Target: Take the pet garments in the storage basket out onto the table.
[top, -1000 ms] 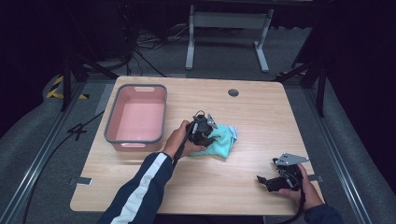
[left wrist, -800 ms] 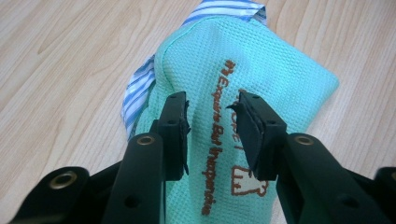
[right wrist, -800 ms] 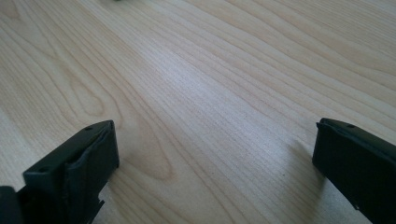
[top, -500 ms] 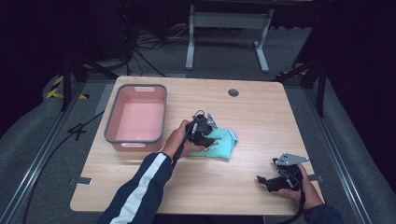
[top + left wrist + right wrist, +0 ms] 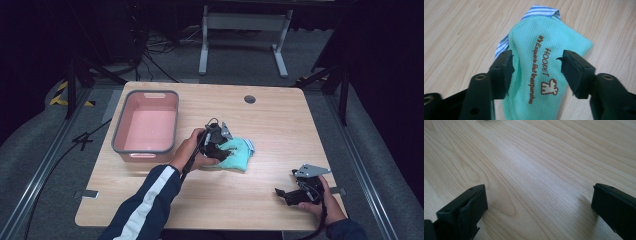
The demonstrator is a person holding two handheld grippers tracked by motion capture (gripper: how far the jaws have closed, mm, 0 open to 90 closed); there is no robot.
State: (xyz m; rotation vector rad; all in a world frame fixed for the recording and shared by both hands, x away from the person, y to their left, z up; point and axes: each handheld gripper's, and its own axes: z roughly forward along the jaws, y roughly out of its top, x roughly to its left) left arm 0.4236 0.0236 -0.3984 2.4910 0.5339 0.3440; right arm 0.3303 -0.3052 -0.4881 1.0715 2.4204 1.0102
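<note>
- Since your left gripper (image 5: 216,145) sits right over the mint-green mesh fabric pouch with brown print (image 5: 544,62), the move turns on that straddle: one black jaw stands on each side of the pouch, and the cloth bulges up between them.
- Left jaws are spread about as wide as the pouch; the left jaw face looks to be touching the cloth, while the right one has a sliver of gap (not clamped yet, by my read).
- The pouch's long axis runs away from you along the gripper's line of sight, so the jaws would close across its short width, which is a good orientation for a pinch.
- A blue-and-white striped fabric piece (image 5: 541,11) pokes out at the pouch's far end and along its left edge; I can't tell whether it is sewn on or separate, so watch that it doesn't drag.
- The pouch lies mid-table on the light wooden tabletop (image 5: 280,125), just right of the pink rectangular plastic tub with grey rim (image 5: 146,127) and apart from it.
- Your right gripper (image 5: 295,192) idles low near the front right corner, jaws wide with nothing between them, well away from the pouch; the left is clearly the nearer hand.
- Nothing stands between pouch and tub (the small round grommet hole (image 5: 249,99) farther back is out of the way).
</note>
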